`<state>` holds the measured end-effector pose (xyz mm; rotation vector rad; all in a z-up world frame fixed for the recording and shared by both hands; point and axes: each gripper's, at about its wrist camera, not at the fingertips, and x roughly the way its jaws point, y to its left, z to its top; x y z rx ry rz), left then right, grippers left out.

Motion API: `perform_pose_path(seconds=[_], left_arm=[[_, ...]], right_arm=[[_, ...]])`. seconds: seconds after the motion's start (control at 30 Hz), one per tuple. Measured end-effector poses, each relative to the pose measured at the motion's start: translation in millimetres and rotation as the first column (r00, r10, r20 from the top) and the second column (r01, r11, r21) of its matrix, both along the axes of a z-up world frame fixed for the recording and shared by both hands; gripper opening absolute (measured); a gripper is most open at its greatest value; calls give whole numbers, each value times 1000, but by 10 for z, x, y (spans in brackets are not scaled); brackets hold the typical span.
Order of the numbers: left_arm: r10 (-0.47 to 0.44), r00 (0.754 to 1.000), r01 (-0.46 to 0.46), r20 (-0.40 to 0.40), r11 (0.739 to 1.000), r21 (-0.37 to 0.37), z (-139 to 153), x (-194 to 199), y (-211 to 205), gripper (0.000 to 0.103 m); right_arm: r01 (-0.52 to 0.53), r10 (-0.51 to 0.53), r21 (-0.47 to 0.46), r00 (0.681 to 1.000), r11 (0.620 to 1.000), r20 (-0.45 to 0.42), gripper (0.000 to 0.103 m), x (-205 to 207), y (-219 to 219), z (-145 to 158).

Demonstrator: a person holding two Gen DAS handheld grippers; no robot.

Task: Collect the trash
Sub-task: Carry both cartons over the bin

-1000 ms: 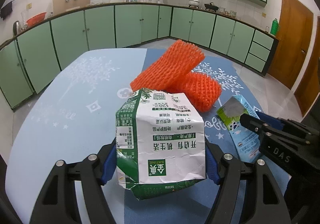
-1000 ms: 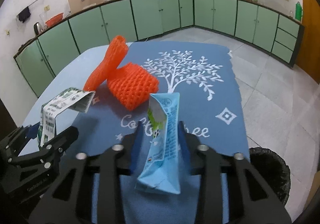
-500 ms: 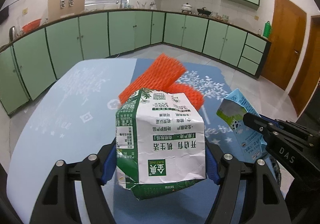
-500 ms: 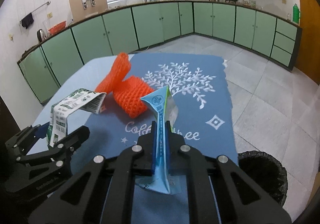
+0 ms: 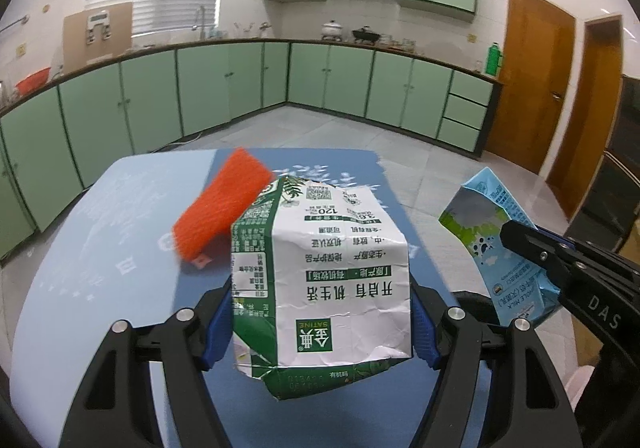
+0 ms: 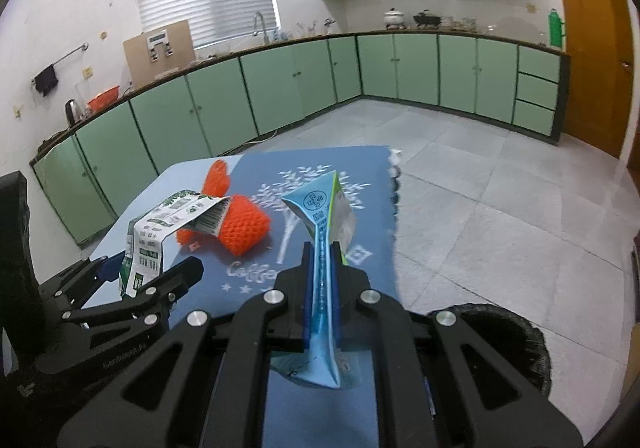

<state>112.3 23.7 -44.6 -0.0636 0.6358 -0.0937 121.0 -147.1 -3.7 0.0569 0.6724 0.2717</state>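
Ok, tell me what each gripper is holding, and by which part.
Left gripper: the green-and-white milk carton, clamped across its lower side walls. Right gripper: the flattened blue milk carton, pinched flat around its middle.

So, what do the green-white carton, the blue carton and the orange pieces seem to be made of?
Green-white carton: printed coated paperboard, probably; it holds sharp creases and wrinkles.
Blue carton: likely the same laminated board, slightly glossy; it is squashed flat between the claw pads.
Orange pieces: apparently soft foam netting, matte, with an open mesh pattern.

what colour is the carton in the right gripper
Light blue, with a bit of green and white print. The carton shows best in the right wrist view.
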Motion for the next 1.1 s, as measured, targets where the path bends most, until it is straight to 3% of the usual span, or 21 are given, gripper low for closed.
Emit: perform_pose_path(seconds=[0.43,0.73,1.1], left_arm=[[-192,981,192,14,981,-8,52,-32,-876,71],[-328,945,328,8,944,-27,-33,-51,-1522,71],[-422,907,422,11,907,-5,-158,42,-2132,71]], right_arm=[[197,-197,-26,980,980,22,7,-385,-894,10],[321,-320,-32,947,947,14,7,-616,-1428,-101],[407,-407,-23,913,913,-10,7,-724,-1871,-288]])
